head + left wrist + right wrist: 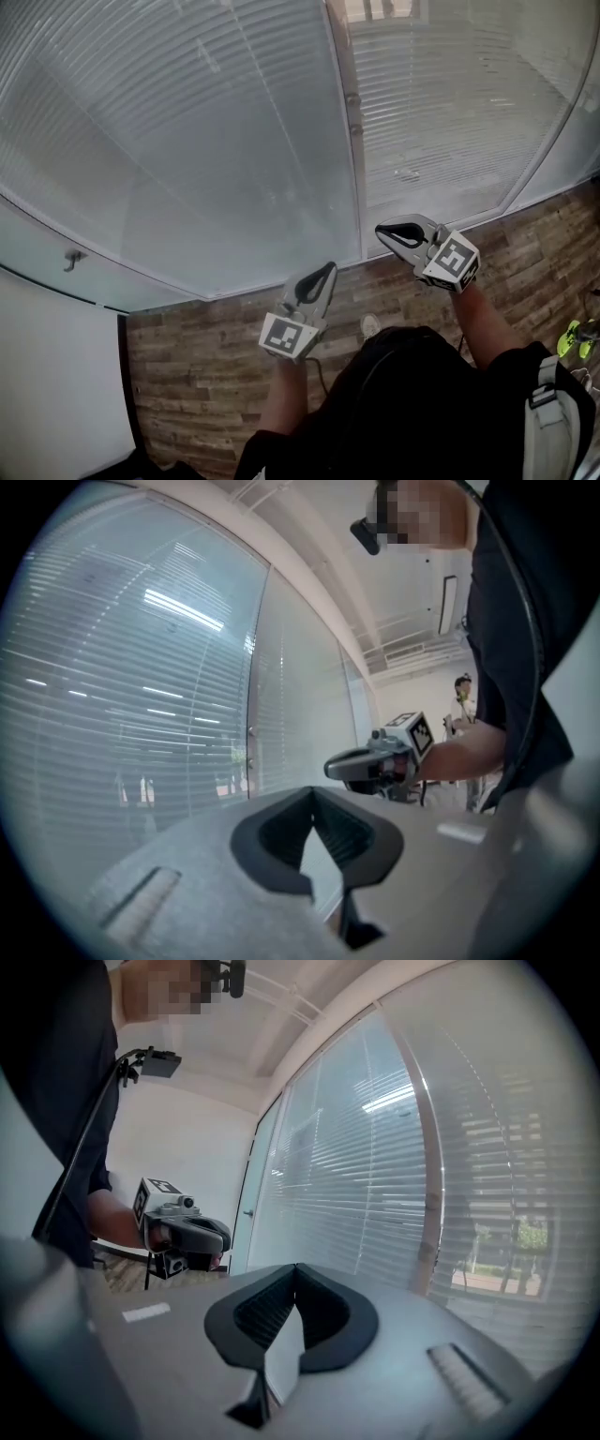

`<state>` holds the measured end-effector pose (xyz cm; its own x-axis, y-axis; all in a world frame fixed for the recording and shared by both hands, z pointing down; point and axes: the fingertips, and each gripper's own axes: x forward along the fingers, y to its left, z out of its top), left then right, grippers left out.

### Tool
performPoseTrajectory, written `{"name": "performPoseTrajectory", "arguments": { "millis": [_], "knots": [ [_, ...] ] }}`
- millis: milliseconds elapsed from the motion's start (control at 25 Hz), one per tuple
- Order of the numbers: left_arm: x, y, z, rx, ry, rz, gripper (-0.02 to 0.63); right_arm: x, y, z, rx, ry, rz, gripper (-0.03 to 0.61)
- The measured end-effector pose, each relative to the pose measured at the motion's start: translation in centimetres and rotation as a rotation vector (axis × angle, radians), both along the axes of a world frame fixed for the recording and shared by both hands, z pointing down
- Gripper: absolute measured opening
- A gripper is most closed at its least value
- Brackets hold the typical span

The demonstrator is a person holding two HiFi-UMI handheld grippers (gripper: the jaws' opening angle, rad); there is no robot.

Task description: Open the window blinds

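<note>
Closed horizontal window blinds (pixel 187 141) fill the glass wall ahead, and a second panel (pixel 441 112) hangs to the right of a pale upright frame post (pixel 352 122). My left gripper (pixel 328 267) is held low in front of the glass, its tips together and nothing between them. My right gripper (pixel 380 232) is a little higher and to the right, near the foot of the post, also shut and empty. Neither touches the blinds. In the left gripper view my own jaws (pixel 312 789) meet, with the right gripper (pixel 330 766) beyond. The right gripper view shows its jaws (pixel 295 1267) shut and the left gripper (pixel 225 1237) to the left.
A glass door with a small handle (pixel 73 258) is at the left, beside a white wall. Wood-look flooring (pixel 206 375) runs along the foot of the glass. A yellow-green object (pixel 577 337) lies on the floor at the far right.
</note>
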<state>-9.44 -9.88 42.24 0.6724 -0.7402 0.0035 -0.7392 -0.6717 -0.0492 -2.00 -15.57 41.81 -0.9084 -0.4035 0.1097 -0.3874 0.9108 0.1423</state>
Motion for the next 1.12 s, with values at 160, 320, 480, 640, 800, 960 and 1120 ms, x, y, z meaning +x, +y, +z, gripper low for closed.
{"name": "performPoseTrajectory", "arguments": {
  "millis": [160, 320, 480, 640, 800, 960, 1120],
  "knots": [
    [-0.4, -2.4, -0.6, 0.026, -0.011, -0.004, 0.004, -0.3, -2.6, -0.5, 0.026, 0.019, 0.008, 0.005],
    [-0.6, -4.3, -0.9, 0.031, -0.017, -0.005, 0.005, -0.4, -4.8, -0.8, 0.043, 0.031, 0.019, 0.005],
    [-0.3, -5.9, -0.9, 0.033, -0.025, -0.001, 0.005, 0.3, -6.8, -0.8, 0.057, 0.048, 0.051, 0.005],
    [-0.1, -7.6, -1.0, 0.009, -0.04, 0.011, 0.005, 0.7, -9.3, -0.3, 0.049, 0.082, 0.092, 0.005],
    [0.1, -9.2, -0.8, 0.003, -0.049, 0.02, 0.005, 0.9, -11.2, 0.0, 0.042, 0.087, 0.113, 0.005],
    [0.4, -10.6, -0.5, 0.0, -0.055, 0.027, 0.005, 1.1, -12.6, 0.2, 0.046, 0.09, 0.12, 0.005],
    [0.5, -12.3, -0.6, 0.008, -0.062, 0.035, 0.005, 1.2, -14.3, -0.1, 0.07, 0.108, 0.13, 0.005]
  ]
}}
